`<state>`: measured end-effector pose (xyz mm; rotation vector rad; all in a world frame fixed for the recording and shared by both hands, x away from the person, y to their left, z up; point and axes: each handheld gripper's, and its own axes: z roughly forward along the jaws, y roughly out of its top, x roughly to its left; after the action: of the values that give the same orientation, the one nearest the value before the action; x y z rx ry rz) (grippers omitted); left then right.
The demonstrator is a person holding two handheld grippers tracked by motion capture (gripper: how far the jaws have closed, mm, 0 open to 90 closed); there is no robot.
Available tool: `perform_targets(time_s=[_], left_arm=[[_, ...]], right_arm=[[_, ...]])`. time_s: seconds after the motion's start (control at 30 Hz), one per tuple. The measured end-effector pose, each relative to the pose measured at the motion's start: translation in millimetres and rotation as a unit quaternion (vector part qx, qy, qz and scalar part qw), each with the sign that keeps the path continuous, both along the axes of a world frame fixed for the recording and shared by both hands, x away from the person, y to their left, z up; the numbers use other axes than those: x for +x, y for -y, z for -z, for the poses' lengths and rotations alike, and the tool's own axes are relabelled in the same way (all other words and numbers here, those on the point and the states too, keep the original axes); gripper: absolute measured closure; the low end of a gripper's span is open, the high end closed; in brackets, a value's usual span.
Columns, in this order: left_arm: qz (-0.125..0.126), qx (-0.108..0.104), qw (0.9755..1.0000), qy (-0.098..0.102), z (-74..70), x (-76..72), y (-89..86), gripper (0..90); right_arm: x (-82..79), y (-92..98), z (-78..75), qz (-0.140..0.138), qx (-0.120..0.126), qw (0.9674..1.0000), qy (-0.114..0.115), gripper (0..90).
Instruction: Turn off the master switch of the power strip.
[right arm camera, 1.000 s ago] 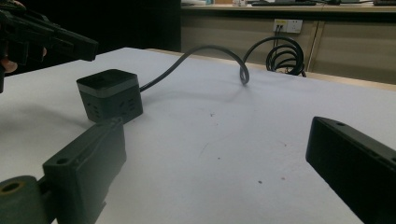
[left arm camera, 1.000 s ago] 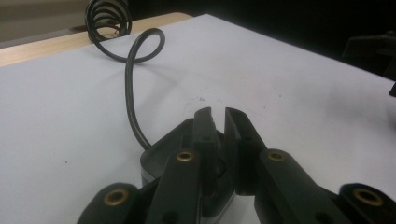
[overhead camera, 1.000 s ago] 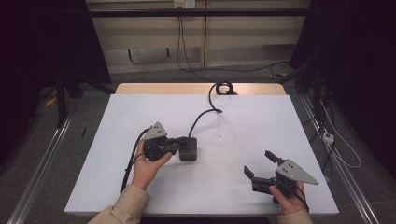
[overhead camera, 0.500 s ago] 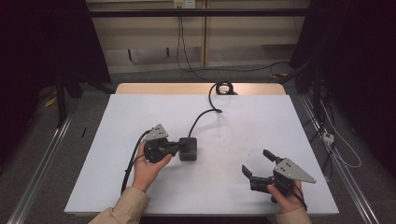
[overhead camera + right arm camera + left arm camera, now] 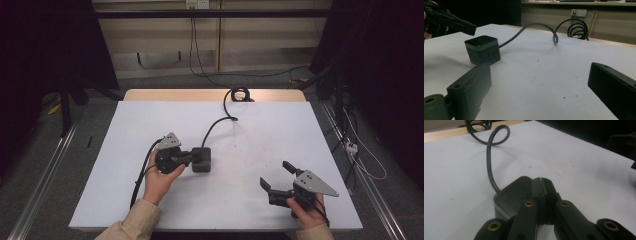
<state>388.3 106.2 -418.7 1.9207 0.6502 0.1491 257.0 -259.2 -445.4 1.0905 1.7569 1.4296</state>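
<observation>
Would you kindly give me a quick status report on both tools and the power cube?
Left tool shut, tips over the power cube. Right tool open, apart from it. Cube flat on the table, cord trailing to the far edge. Nothing between.

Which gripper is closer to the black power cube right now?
Left. The left gripper, jaws shut, sits right at the power cube; the right gripper is open, well off to its right.

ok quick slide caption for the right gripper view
Open right tool facing a black power cube whose cord loops across the white table.
</observation>
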Motion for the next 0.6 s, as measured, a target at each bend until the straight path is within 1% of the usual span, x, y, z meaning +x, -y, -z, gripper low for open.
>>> perform_targets(time_s=[0.07,0.2,0.6], left_arm=[[-0.001,0.011,0.9999,0.000,1.6,0.1,1.6,90.0],[-0.003,0.007,1.0000,-0.003,2.0,0.7,1.5,90.0],[0.000,0.020,0.9998,0.004,3.7,0.5,3.2,90.0]], right_arm=[[-0.3,0.9,-0.3,0.003,0.001,1.0000,0.000,4.7],[-0.3,1.8,0.6,0.004,0.001,1.0000,-0.002,4.6],[0.7,1.0,-0.1,0.004,-0.001,1.0000,-0.001,4.6]])
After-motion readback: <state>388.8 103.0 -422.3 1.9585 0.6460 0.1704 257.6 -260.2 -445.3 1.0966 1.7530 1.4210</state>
